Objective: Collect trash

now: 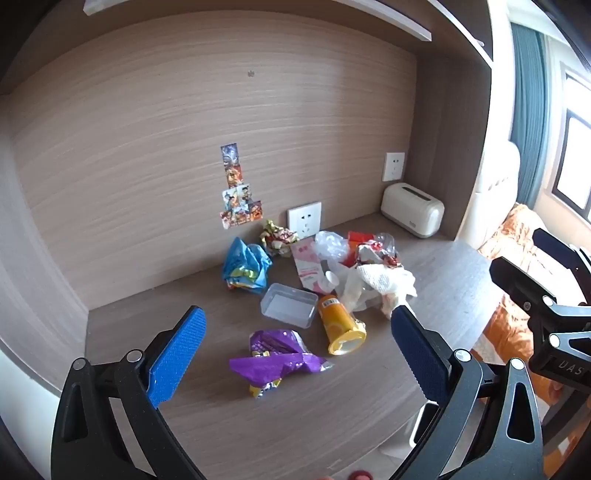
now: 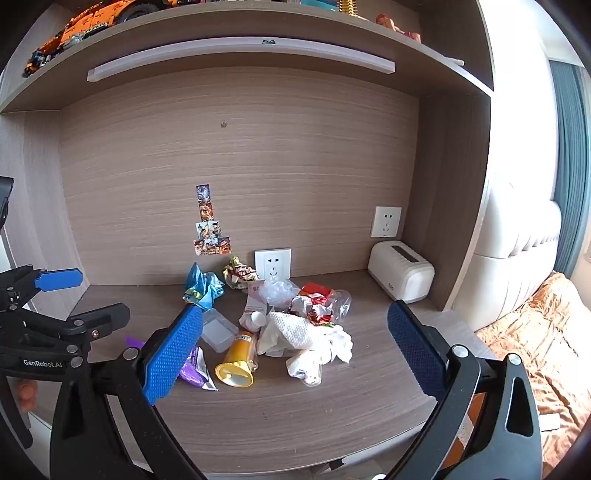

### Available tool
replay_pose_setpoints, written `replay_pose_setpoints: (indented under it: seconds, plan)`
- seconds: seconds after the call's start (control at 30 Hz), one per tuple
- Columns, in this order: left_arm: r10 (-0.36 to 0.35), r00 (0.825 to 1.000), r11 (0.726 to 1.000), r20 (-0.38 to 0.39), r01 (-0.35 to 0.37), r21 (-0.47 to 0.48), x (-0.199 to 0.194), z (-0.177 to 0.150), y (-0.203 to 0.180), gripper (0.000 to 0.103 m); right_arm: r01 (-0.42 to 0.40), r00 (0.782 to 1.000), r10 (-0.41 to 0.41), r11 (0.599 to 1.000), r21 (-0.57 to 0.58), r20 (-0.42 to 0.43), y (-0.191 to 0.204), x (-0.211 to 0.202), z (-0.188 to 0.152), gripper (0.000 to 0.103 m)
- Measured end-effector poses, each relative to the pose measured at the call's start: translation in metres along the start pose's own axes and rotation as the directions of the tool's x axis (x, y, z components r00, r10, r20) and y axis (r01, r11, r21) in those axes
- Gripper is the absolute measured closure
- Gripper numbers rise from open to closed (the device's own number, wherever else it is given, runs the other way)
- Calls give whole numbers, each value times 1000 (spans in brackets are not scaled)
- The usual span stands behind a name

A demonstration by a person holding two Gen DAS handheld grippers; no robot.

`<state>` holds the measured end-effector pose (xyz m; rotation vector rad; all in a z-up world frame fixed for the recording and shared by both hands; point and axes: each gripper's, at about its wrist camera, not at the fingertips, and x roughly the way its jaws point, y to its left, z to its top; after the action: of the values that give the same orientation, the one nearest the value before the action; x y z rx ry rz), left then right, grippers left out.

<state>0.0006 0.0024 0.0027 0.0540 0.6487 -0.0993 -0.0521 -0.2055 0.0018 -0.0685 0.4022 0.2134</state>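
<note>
Trash lies on the wooden desk (image 1: 332,413). A purple wrapper (image 1: 275,360) lies nearest, between the fingers of my open left gripper (image 1: 297,321). Behind it are a yellow tube (image 1: 340,326), a clear plastic box (image 1: 290,304), crumpled white tissue (image 1: 384,284), a blue bag (image 1: 245,266), a pink packet (image 1: 308,266) and foil wrappers (image 1: 277,236). In the right wrist view my open right gripper (image 2: 295,321) hovers above the tissue (image 2: 306,338) and yellow tube (image 2: 238,360); the purple wrapper (image 2: 192,367) is half hidden by its left finger. Both grippers are empty.
A white toaster (image 1: 413,210) stands at the back right corner near two wall sockets (image 1: 304,219). Stickers (image 1: 238,199) are on the back panel. A shelf with toys (image 2: 92,22) runs overhead. A bed with an orange cover (image 2: 535,339) lies right of the desk edge.
</note>
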Motion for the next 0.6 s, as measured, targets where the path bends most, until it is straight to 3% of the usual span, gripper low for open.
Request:
replay_pose_setpoints:
  seconds: [0.13, 0.6]
  plan:
    - [-17, 1000, 1000, -3, 17, -17, -1, -4, 3, 5, -23, 1000, 23, 999, 27, -10, -3, 2, 0, 3]
    - [-1, 1000, 1000, 3, 1, -10, 3, 3, 4, 5, 17, 1000, -17, 1000, 8, 12, -2, 0, 2, 3]
